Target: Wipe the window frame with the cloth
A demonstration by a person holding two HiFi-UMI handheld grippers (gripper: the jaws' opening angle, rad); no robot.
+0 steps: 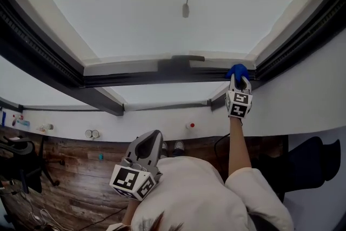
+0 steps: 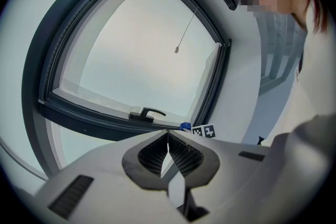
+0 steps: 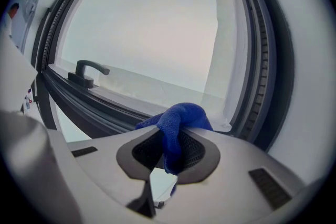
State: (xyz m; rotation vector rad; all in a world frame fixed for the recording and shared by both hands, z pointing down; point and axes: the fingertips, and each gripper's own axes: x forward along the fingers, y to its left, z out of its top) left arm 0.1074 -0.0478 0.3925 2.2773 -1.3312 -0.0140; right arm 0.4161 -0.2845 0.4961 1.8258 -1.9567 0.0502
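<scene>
Looking steeply down from a person's head at a window with one dark window frame (image 1: pixel 135 79) around pale frosted glass. One thin cord with a small pull (image 1: pixel 185 10) hangs in front of the glass.

There are two grippers and one cloth. The right gripper (image 1: pixel 238 80) is held out at arm's length to the lower right corner of the frame, where the bottom rail meets the right side. Its jaws are closed on a blue cloth (image 1: pixel 238 70). The bunched end of the cloth sticks out past the jaw tips and sits at that corner. It looks pressed to the frame, though actual contact cannot be made out.

In the right gripper view, the cloth (image 3: pixel 178 118) is a narrow folded strip. Its long axis runs along the gripper (image 3: pixel 170 139), from the bunched end at the tips back between the ribbed pads. The bunched end points towards the corner of the frame (image 3: pixel 94 107). One dark window handle (image 3: pixel 86 71) sits on the bottom rail, well to the left of the cloth.

The left gripper (image 1: pixel 153 138) is held low, close to the person's chest and well apart from the window. In the left gripper view, its jaw tips (image 2: pixel 168 136) meet with nothing between them. It faces the same frame (image 2: pixel 94 118), with the handle (image 2: pixel 146 113) and the cloth (image 2: pixel 185 126) just beyond its tips in the picture.

A white sleeve (image 1: pixel 248 186) covers the right upper arm. A wooden floor (image 1: pixel 70 181) lies below.
</scene>
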